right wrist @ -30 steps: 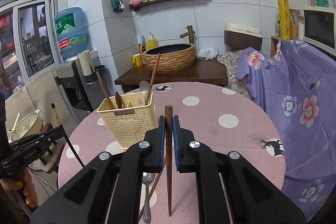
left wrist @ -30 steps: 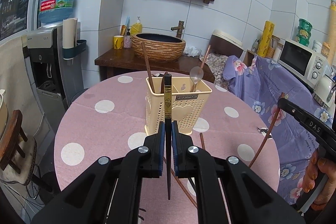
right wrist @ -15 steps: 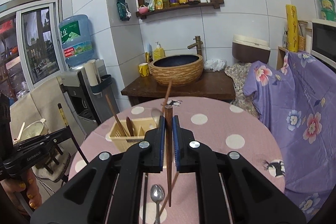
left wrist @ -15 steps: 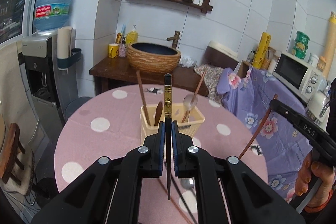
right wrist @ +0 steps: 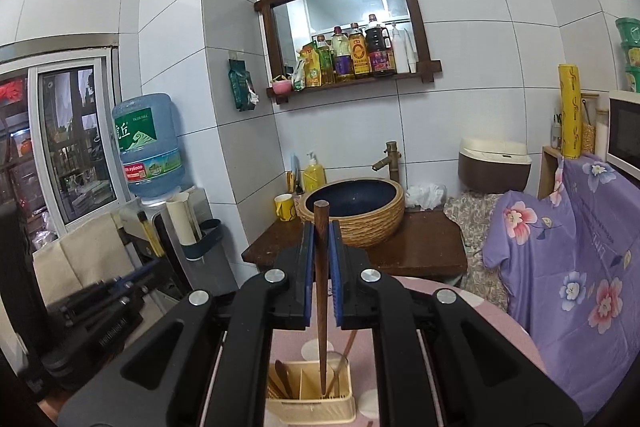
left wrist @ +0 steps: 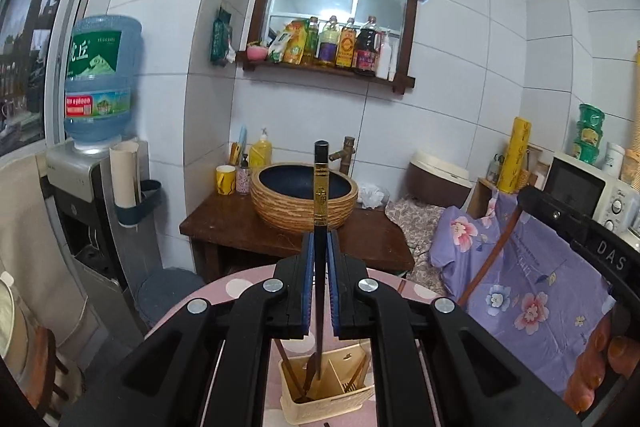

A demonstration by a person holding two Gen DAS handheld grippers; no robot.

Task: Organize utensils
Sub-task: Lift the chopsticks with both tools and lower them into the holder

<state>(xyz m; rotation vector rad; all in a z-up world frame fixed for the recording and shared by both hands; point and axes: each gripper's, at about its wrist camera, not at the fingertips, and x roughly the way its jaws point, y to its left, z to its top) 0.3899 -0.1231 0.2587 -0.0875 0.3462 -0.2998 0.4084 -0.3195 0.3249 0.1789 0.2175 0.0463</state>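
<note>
black chopstick (left wrist: 320, 187): glossy lacquer, gold band | brown chopstick (right wrist: 320, 239): matt wood | utensil caddy (right wrist: 310, 405): cream perforated plastic | gripper pads (left wrist: 306, 279): blue rubber

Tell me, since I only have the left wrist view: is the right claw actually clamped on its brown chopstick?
Observer: Yes. The right claw is shut on the brown wooden chopstick, which stands upright between its blue pads.
Operator: Where does its lower tip sit relative to the holder?
Observer: In the right wrist view the tip lines up with the middle of the cream utensil holder, about level with its rim. I cannot tell whether it is inside yet.
</note>
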